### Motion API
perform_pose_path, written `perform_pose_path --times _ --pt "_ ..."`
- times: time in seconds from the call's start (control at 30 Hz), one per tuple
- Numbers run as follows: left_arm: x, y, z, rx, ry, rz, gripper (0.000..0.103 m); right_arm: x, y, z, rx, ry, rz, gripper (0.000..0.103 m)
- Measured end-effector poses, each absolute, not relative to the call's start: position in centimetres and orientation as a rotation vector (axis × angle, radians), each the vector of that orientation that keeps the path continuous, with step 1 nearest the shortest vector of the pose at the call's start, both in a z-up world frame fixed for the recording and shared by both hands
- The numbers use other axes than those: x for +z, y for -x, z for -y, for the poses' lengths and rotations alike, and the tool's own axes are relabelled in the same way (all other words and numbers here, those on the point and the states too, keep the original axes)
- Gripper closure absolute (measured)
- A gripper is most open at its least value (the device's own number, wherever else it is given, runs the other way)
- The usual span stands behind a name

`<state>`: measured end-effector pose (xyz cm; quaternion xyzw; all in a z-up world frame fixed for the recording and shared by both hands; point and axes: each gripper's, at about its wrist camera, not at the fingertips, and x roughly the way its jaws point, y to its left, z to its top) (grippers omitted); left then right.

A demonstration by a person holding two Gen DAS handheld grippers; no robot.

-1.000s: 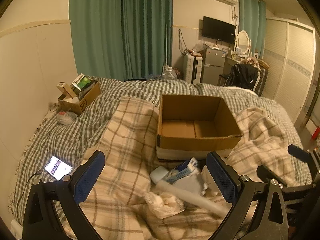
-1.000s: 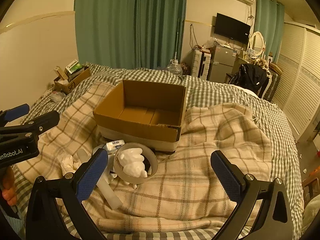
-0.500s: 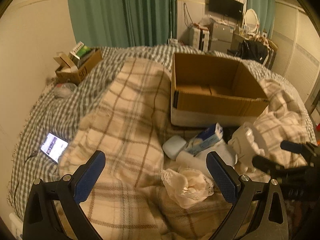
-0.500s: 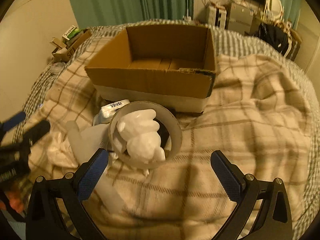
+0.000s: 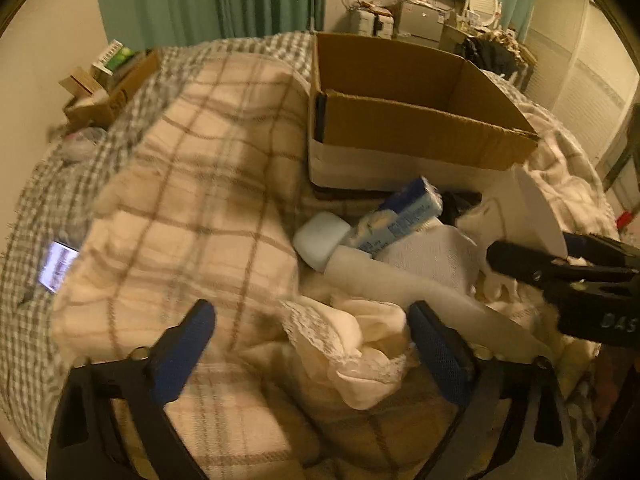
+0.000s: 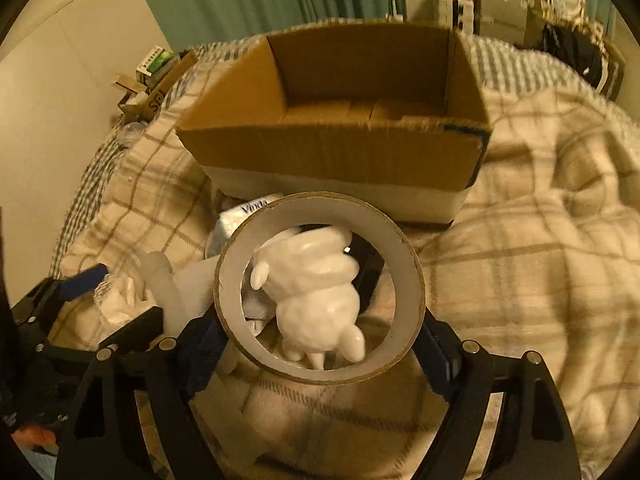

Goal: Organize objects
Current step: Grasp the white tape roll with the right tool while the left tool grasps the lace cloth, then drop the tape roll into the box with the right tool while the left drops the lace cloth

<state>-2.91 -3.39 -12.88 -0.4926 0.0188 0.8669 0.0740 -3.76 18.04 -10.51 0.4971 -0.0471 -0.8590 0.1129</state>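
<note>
In the right wrist view a wide tape roll (image 6: 320, 368) stands tilted on the plaid blanket with a white figurine (image 6: 316, 280) inside its ring. My right gripper (image 6: 318, 346) is closing on the roll, and both pads touch its sides. In the left wrist view my left gripper (image 5: 308, 352) is closing over a crumpled white lace cloth (image 5: 352, 344). The cloth lies between the pads, and the left pad is still well clear of it. Behind the cloth lie a translucent tube (image 5: 400, 292), a blue tissue pack (image 5: 404, 216) and a small white case (image 5: 320, 240).
An open empty cardboard box (image 5: 420, 136) sits on the bed just beyond the pile. A lit phone (image 5: 60, 264) lies at the bed's left edge. A small carton of odds and ends (image 5: 108, 92) stands by the wall. Furniture lines the far wall.
Both grippers dropped toward the pile and tilted downward. The right jaws narrowed onto the tape roll. The left jaws narrowed around the lace cloth.
</note>
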Motion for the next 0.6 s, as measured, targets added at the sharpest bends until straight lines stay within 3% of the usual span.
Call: perform_pose_path --times 0.1,0.2,0.23,0.33,0.6 --pt "-13.0 2.6 3.5 2.535 1.487 -0.015 0.024 -9.0 2.9 -18.4 -2.562 -1.404 0.11 0.02" --pt "-13.2 2.3 3.6 2.471 1.489 0.046 0.06 -7.7 2.1 -18.5 -2.612 -1.365 0.055 0.02" --pt "-13.2 2.2 3.7 2.46 1.5 0.071 0.078 -7.3 1.9 -18.5 -2.624 -1.356 0.037 0.02" --pt "-12.5 1.3 3.8 2.499 1.484 0.07 0.086 -6.6 1.3 -18.4 -2.636 -1.33 0.017 0.02" --pt "-8.0 -1.0 5.7 2.605 1.403 0.187 0.088 -3.6 -0.5 -17.9 -2.687 -1.21 -0.031 0.02"
